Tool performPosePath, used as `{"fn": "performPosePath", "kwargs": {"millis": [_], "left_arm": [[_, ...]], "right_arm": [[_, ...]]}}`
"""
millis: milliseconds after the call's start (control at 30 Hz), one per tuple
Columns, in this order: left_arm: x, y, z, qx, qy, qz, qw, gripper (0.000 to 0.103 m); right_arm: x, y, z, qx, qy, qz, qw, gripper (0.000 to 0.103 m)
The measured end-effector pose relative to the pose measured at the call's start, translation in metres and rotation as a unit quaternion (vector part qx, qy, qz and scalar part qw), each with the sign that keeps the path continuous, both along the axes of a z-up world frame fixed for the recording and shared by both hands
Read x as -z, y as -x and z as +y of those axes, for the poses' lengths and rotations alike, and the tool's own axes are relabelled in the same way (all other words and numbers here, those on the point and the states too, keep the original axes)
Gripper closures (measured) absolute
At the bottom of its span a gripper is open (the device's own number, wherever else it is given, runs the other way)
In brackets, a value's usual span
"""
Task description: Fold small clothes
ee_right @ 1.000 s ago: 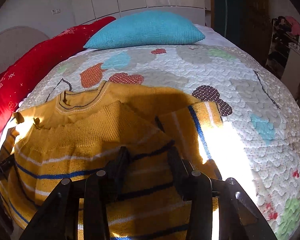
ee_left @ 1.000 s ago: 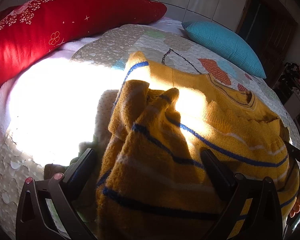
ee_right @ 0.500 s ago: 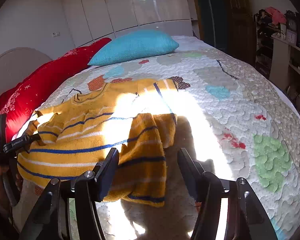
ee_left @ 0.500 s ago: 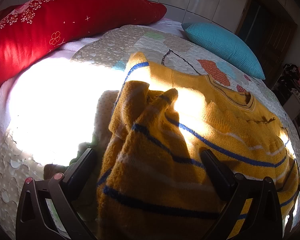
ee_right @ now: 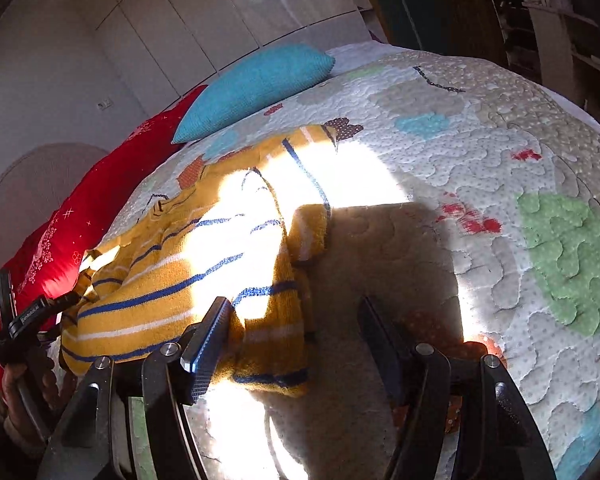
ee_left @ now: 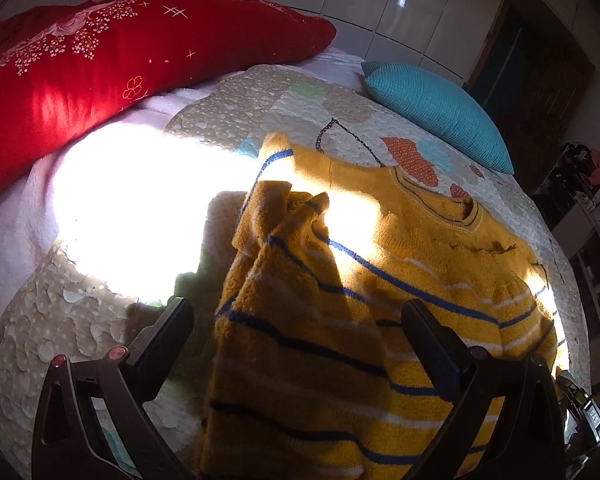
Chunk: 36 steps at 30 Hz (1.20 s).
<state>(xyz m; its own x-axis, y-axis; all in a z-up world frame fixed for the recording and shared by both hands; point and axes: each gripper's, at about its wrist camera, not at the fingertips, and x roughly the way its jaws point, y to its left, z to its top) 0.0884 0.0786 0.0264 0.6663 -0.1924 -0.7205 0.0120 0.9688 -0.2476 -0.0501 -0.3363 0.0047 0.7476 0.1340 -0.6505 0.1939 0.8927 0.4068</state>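
- One yellow striped sweater (ee_left: 380, 280) lies on the patchwork quilt (ee_right: 520, 168), near the bed's front edge, one sleeve (ee_left: 276, 248) folded in over the body.
- Two grippers are in play. The left gripper (ee_left: 296, 320) hangs over the sweater's hem, jaws spread wide, the knit lying between them but with no pad pressing on it.
- The right gripper (ee_right: 296, 320) has just been opening; its jaws stand wide over bare quilt, nothing gripped, left finger (ee_right: 208, 340) just beside the sweater's folded edge.
- Two pillows at the head of the bed: one red pillow (ee_left: 100, 68), one teal pillow (ee_left: 436, 108).
- One hand (ee_right: 24, 384) shows at the right view's edge, holding the left tool.
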Motion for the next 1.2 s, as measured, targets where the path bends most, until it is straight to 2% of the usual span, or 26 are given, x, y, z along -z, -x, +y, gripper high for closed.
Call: {"fn": "performPosePath", "kwargs": {"millis": [133,200,233,433,533,633,867,900,967,1000,1033,1067,1200], "left_arm": [[-0.022,0.024,0.006,-0.007,-0.072,-0.042,0.9965,0.0],[-0.018,0.028,0.015,-0.015,-0.098,-0.034,0.9945,0.0],[-0.013,0.028,0.021,-0.018,-0.097,-0.024,0.9948,0.0],[0.028,0.026,0.051,-0.022,0.002,0.036,0.9991,0.0],[0.029,0.019,0.037,0.0,0.018,0.028,0.9995,0.0],[0.029,0.011,0.028,0.027,0.058,0.034,0.9974,0.0],[0.034,-0.004,0.019,0.027,0.107,0.043,0.993,0.0],[0.034,-0.006,0.017,0.031,0.109,0.044,0.9926,0.003],[0.034,-0.009,0.011,0.035,0.094,0.053,0.9935,0.039],[0.034,-0.011,0.008,0.036,0.088,0.063,0.9935,0.061],[0.031,-0.011,0.008,0.034,0.089,0.063,0.9934,0.073],[0.026,-0.011,0.007,0.035,0.094,0.062,0.9931,0.08],[-0.006,-0.014,-0.01,0.035,0.083,0.037,0.9952,0.084]], "right_arm": [[0.0,-0.001,0.001,-0.001,0.003,0.0,1.0,0.031],[0.0,-0.001,0.001,0.0,0.002,0.0,1.0,0.031],[0.0,-0.001,0.001,0.0,0.002,0.0,1.0,0.031],[0.0,-0.001,0.001,0.0,0.003,0.0,1.0,0.031],[0.0,-0.001,0.002,0.0,0.005,0.001,1.0,0.031],[0.0,-0.002,0.002,-0.001,0.006,0.001,1.0,0.03],[-0.001,0.006,-0.004,0.013,-0.01,-0.014,1.0,0.03],[-0.002,0.009,-0.006,0.02,-0.01,-0.018,1.0,0.03],[-0.004,0.017,-0.011,0.04,-0.015,-0.032,0.999,0.03],[-0.005,0.021,-0.015,0.051,-0.022,-0.037,0.998,0.03],[-0.005,0.026,-0.02,0.064,-0.032,-0.042,0.997,0.03],[-0.004,0.03,-0.025,0.073,-0.046,-0.048,0.995,0.03],[0.0,0.041,-0.042,0.086,-0.103,-0.072,0.988,0.031]]}}
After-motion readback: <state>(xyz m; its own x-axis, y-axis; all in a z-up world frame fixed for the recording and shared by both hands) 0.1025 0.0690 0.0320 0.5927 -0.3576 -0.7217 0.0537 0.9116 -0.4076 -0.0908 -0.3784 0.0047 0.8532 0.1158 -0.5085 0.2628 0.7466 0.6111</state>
